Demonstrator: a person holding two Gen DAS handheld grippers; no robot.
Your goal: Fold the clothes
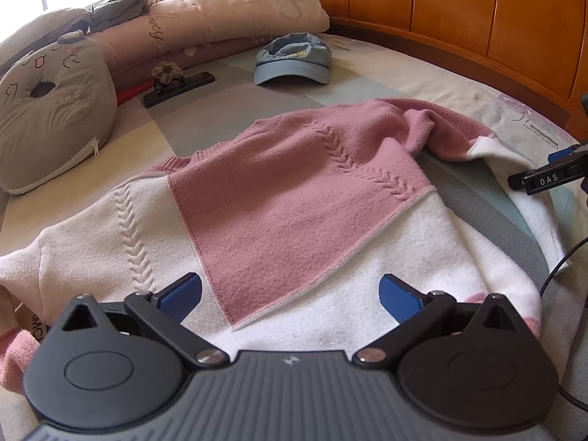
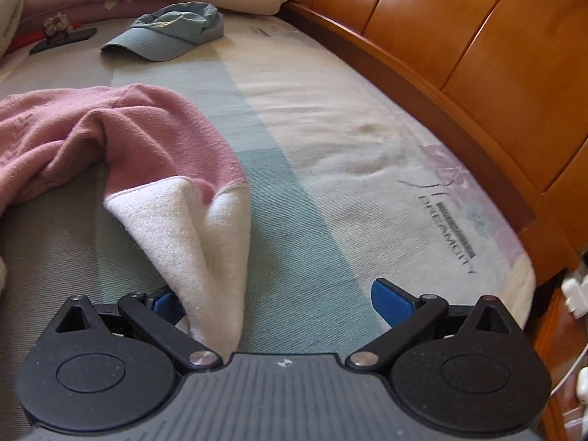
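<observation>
A pink and white knitted sweater [image 1: 279,198] lies spread on the bed, with its pink upper half folded over the white body. My left gripper [image 1: 292,290] hovers open over the sweater's near white part, nothing between its blue pads. One sleeve [image 2: 183,228], pink with a white end, trails towards my right gripper [image 2: 273,294]. That gripper is open, and the sleeve's white end lies between its fingers, against the left pad [image 2: 165,301]. In the left wrist view a black finger of the right gripper [image 1: 544,180] shows beside the sleeve.
A blue cap [image 1: 292,60] sits further up the bed, beside a flat black object with a fabric flower [image 1: 176,86]. A cat cushion [image 1: 51,110] and a folded quilt [image 1: 220,18] are at the left. The wooden headboard [image 2: 477,73] runs along the right. White plugs [image 2: 577,294] lie past the mattress corner.
</observation>
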